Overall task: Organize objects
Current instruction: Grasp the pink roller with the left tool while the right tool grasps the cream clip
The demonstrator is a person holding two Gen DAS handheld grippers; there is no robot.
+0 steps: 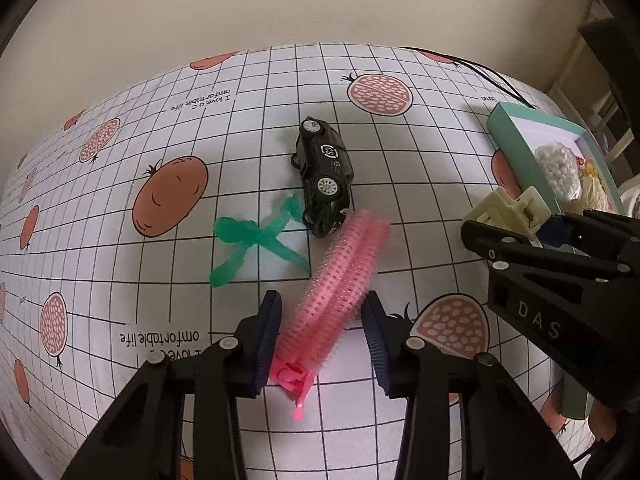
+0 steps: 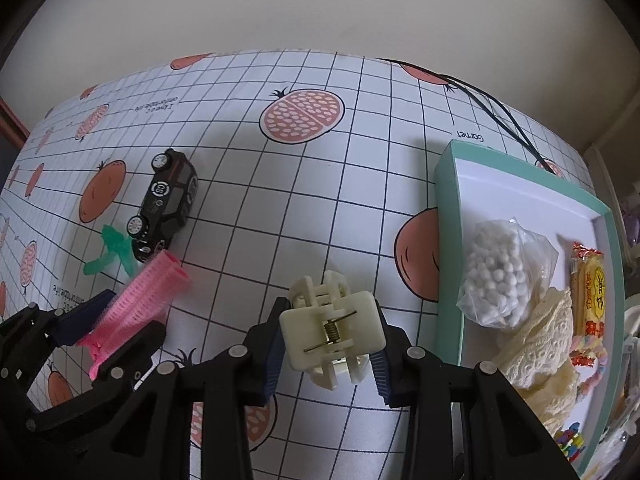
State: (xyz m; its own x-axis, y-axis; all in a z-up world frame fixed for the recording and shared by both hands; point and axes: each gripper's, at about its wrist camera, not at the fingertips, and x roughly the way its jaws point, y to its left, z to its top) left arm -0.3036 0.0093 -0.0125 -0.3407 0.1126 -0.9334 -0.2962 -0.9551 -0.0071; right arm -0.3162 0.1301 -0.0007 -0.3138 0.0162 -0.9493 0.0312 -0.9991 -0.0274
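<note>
The left claw (image 1: 322, 322) stands spread around the near end of the pink curler (image 1: 340, 280), which lies on the table (image 1: 420, 200); its left pad sits close against the curler, the right pad apart from it. The curler's far end almost touches the black toy car (image 1: 326, 176), tipped on its side. Just left of both lies a green bow (image 1: 256, 240).

The right claw (image 2: 328, 350) is clenched on a cream hair clip (image 2: 332, 330), held above the table, just left of the teal box (image 2: 448, 240).

The box holds a bag of white beads (image 2: 496, 276), cream lace (image 2: 536, 340), a yellow snack packet (image 2: 588, 292) and, at its near end, small colourful pieces too blurred to name. A black cable (image 2: 496, 112) runs across the table's far corner behind the box.
</note>
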